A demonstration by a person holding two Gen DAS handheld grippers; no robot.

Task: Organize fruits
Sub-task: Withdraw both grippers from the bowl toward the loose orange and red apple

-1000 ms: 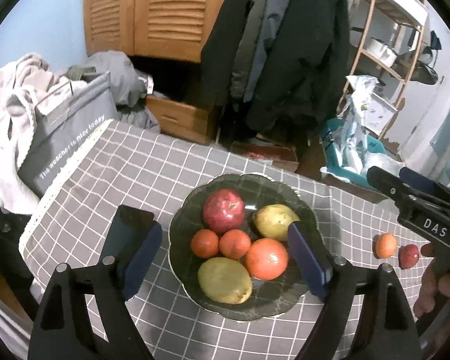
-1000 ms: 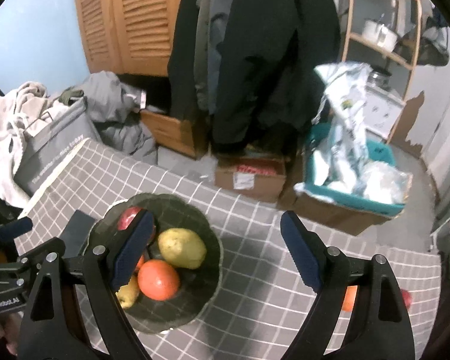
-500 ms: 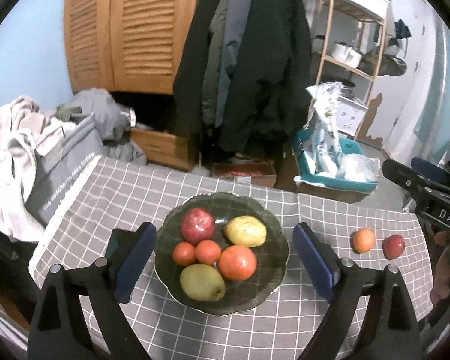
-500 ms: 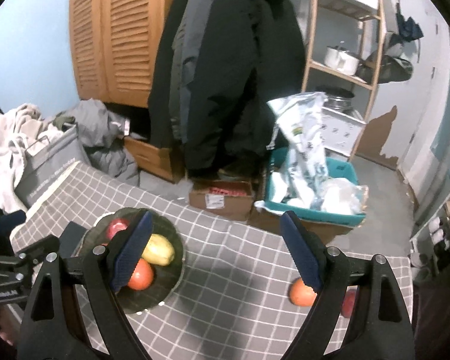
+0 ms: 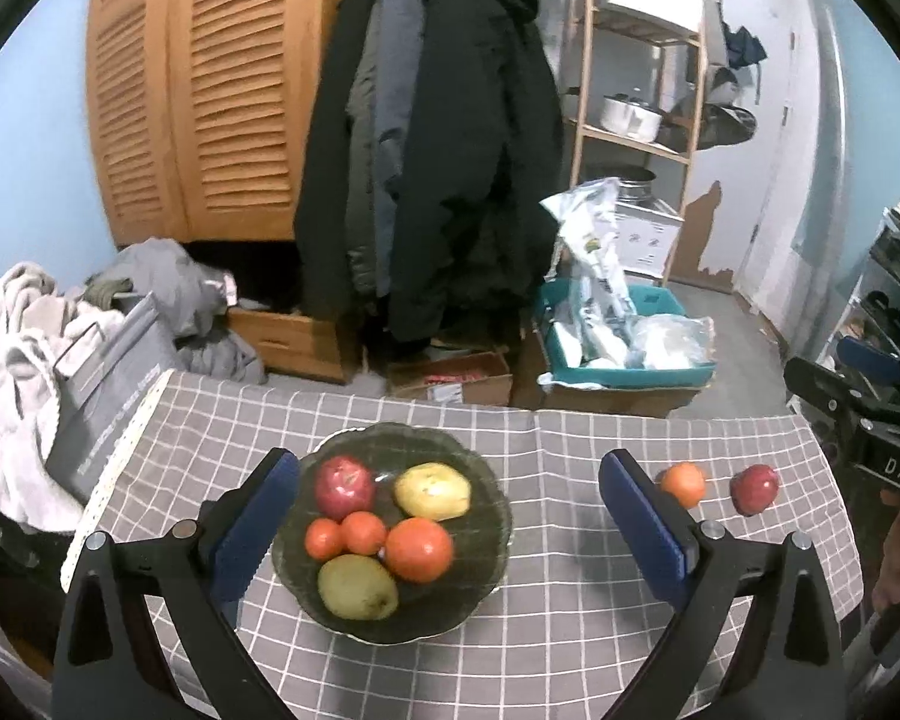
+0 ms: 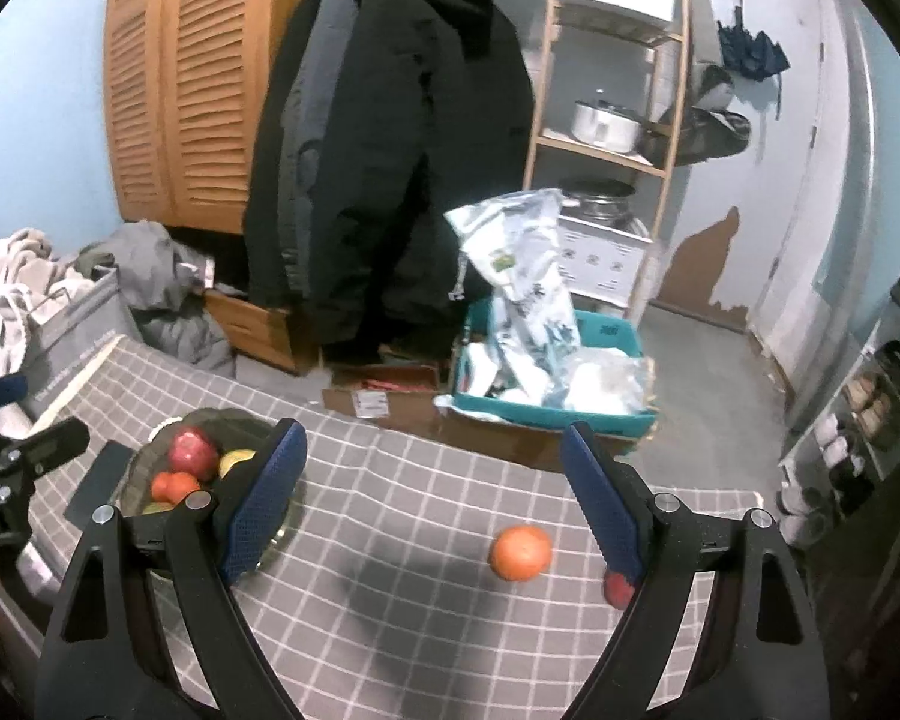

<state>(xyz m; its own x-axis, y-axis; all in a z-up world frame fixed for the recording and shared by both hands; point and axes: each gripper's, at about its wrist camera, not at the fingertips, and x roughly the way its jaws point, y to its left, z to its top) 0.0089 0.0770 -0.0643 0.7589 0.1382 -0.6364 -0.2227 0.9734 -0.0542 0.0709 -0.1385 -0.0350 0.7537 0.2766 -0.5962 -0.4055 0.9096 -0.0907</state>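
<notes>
A dark glass bowl (image 5: 486, 480) (image 6: 150, 456) on the grey checked tablecloth holds a red apple (image 5: 343, 485), a yellow pear (image 5: 432, 489), a large orange (image 5: 419, 549), two small oranges and a green pear (image 5: 357, 587). To its right a loose orange (image 5: 683, 483) (image 6: 520, 552) and a red apple (image 5: 754, 487) (image 6: 617, 591) lie on the cloth. My left gripper (image 5: 450, 516) hangs above the bowl, its jaws opening with nothing between them. My right gripper (image 6: 435, 492) stands open and empty above the cloth, the loose orange below and ahead, the apple half hidden behind its right finger.
The tablecloth (image 5: 570, 648) ends close behind the bowl and just right of the loose apple. Beyond it are a teal bin of bags (image 5: 618, 336), a cardboard box (image 5: 450, 372), hanging coats (image 5: 438, 168), a wooden shelf rack and a grey laundry bag (image 5: 102, 384) at the left.
Both grippers have pulled back and up, so the bowl and table look smaller and farther. The left jaws have spread wider. The right view has swung right, bringing the loose orange into sight.
</notes>
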